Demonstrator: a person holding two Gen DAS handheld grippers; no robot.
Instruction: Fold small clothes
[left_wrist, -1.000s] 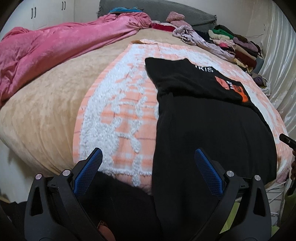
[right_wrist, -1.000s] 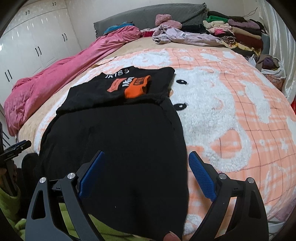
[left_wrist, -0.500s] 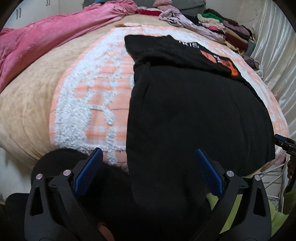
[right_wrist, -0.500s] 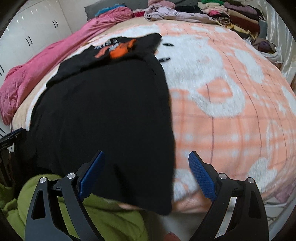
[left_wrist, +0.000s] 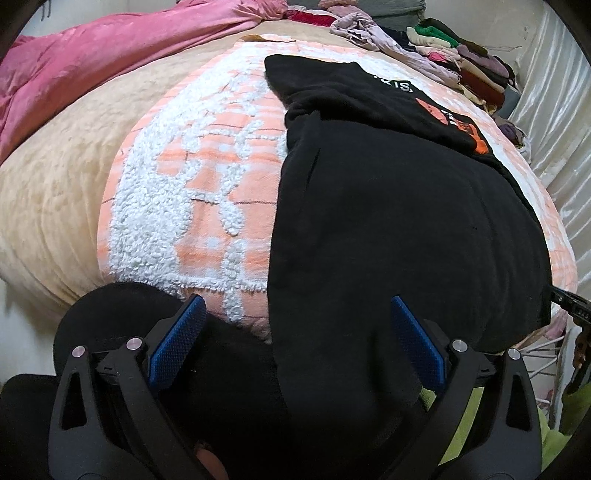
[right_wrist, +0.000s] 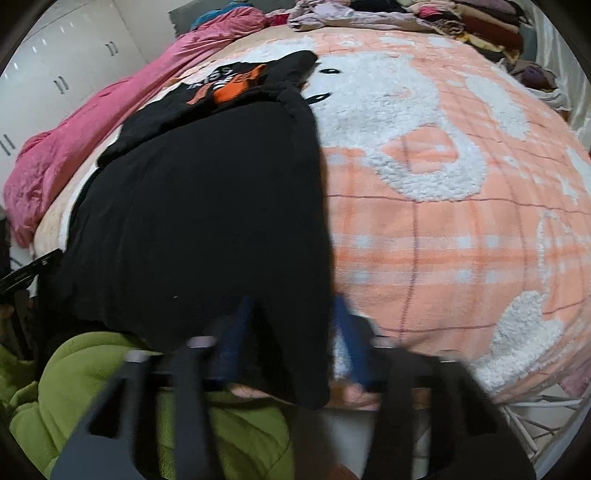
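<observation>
A black garment (left_wrist: 399, 229) with an orange and white print lies spread on the orange and white blanket (left_wrist: 207, 177), its near hem hanging over the bed edge. My left gripper (left_wrist: 295, 339) is open, its blue pads on either side of the hem's left corner without touching it. In the right wrist view the garment (right_wrist: 207, 206) fills the left half. My right gripper (right_wrist: 291, 339) is blurred, with its jaws much narrower, on either side of the hem's right corner. I cannot tell whether the jaws press the cloth.
A pink quilt (left_wrist: 110, 66) lies along the far left of the bed. A pile of folded clothes (left_wrist: 461, 55) sits at the far right by a white curtain (left_wrist: 554, 103). A green sleeve (right_wrist: 110, 387) shows below the right gripper. White wardrobes (right_wrist: 74, 66) stand behind.
Both grippers have come down and in toward the garment's near hem. The right gripper's jaws have narrowed from wide open around the hem's corner; the left jaws stay wide.
</observation>
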